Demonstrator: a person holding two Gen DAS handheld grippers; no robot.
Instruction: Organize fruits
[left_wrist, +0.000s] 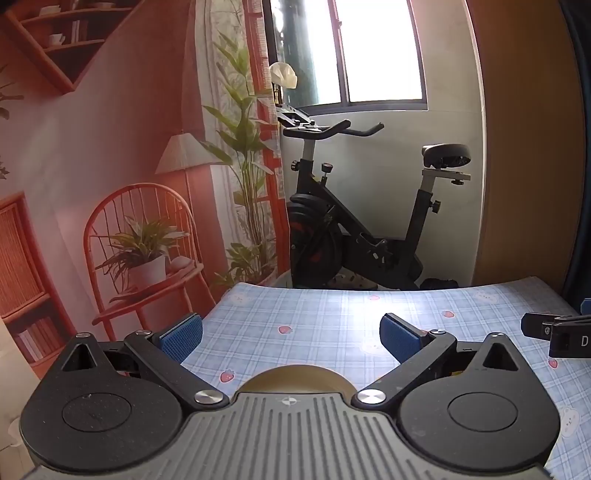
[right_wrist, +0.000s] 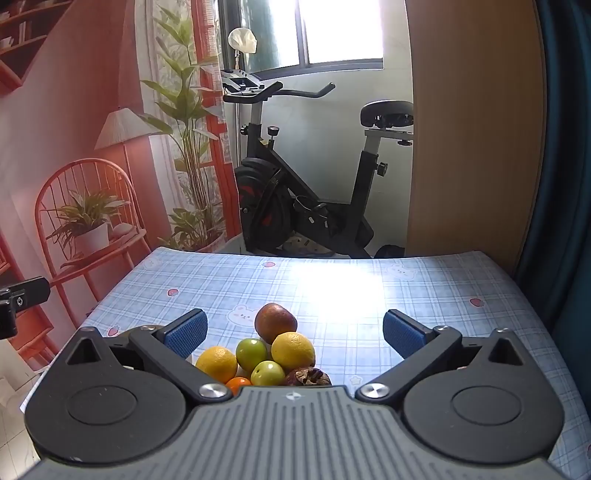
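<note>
**Yellow, green and red fruit waits in a pile**

Blue pads on the right claw (right_wrist: 293, 332) stand wide open, holding nothing. The fruit pile (right_wrist: 266, 350) sits on the checked surface (right_wrist: 406, 295), just below it. The left claw (left_wrist: 291, 336) is open too, over a tan dish (left_wrist: 295, 378). Pick the top red fruit (right_wrist: 276, 322) first, gently, so others don't roll.

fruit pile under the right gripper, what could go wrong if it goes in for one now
The round fruits are heaped touching one another: pulling the front yellow citrus could loosen the reddish-brown apple behind it, which might roll across the smooth blue checked tablecloth. The small green fruit sits wedged low, so the wide-open right gripper may knock its neighbours. The tan dish is mostly hidden beneath the left gripper, so aiming a drop is harder.
</note>
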